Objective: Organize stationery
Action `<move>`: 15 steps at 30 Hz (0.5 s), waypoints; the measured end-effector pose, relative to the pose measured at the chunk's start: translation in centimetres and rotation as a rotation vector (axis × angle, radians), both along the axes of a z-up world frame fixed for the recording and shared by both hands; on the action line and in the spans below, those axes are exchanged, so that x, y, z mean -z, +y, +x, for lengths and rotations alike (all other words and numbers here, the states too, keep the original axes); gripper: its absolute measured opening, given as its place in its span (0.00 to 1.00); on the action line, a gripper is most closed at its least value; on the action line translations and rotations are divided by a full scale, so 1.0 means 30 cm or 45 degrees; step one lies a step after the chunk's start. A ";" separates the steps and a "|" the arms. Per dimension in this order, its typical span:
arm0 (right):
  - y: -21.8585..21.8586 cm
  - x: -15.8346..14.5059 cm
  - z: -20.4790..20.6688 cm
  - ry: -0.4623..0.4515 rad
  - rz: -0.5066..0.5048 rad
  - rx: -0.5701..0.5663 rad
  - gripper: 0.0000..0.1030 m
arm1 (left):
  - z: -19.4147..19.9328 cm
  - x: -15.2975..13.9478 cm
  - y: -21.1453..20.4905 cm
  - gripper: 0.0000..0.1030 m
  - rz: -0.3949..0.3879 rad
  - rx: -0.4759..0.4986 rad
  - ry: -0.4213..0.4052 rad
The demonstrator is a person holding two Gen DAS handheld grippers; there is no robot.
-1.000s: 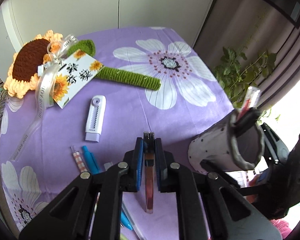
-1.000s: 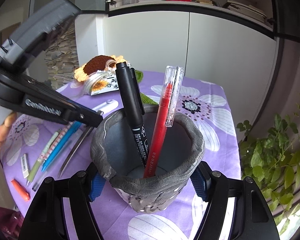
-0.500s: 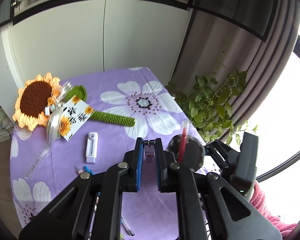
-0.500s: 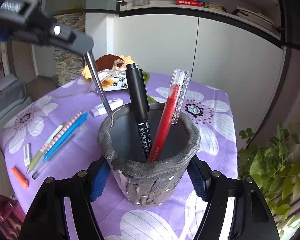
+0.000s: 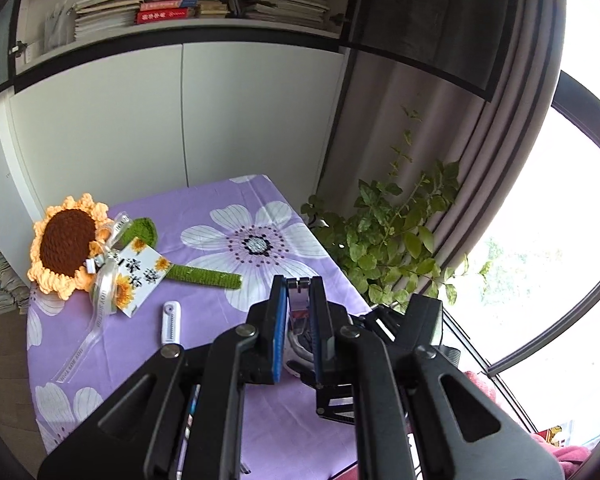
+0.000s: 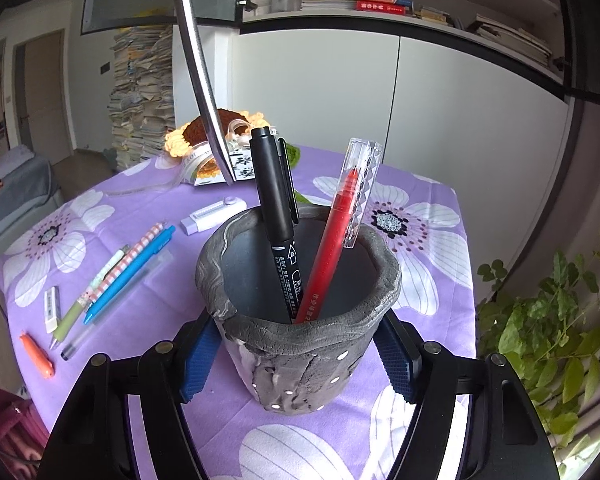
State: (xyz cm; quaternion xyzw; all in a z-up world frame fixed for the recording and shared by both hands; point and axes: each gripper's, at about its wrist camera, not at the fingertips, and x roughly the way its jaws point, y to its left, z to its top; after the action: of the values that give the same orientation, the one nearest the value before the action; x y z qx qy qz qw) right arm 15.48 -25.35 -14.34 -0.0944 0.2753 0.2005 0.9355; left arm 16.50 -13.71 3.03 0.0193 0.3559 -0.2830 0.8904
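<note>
My right gripper (image 6: 295,356) is shut on a grey pen holder (image 6: 300,344) that holds a black marker (image 6: 277,216) and a red pen (image 6: 332,248). My left gripper (image 5: 298,300) is shut on a thin metal strip, like a ruler (image 5: 298,294). In the right wrist view the ruler (image 6: 203,92) hangs upright, high above the table, its tip left of and beyond the holder's rim. The holder (image 5: 297,346) shows between the left fingers, below the gripper.
On the purple flowered tablecloth (image 6: 428,240) lie several pens (image 6: 123,276), a white eraser (image 6: 51,304), an orange piece (image 6: 37,356) and a white correction tape (image 6: 213,216). A crochet sunflower (image 5: 65,246) with a card lies at the back. A plant (image 5: 400,240) stands off the right edge.
My left gripper has risen high with the ruler and moved right over the pen holder. The ruler now hangs steeply, tip near the holder. The right gripper holds the holder still.
</note>
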 end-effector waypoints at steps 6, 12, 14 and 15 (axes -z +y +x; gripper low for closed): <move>-0.001 0.000 0.000 0.000 0.000 0.000 0.70 | 0.033 0.063 -0.046 0.09 0.041 0.024 0.058; 0.000 0.000 0.000 0.000 -0.001 0.000 0.70 | 0.089 0.181 -0.093 0.09 0.101 0.042 0.174; -0.002 0.000 0.000 -0.003 -0.006 0.001 0.71 | 0.103 0.218 -0.104 0.09 0.114 0.046 0.213; -0.003 0.000 -0.001 -0.005 -0.009 0.002 0.71 | 0.110 0.235 -0.109 0.09 0.119 0.047 0.234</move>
State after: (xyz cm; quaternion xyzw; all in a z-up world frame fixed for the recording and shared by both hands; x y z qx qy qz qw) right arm 15.46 -25.44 -14.34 -0.0977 0.2744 0.1986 0.9358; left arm 19.80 -16.98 -4.02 0.0412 0.4483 -0.2829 0.8469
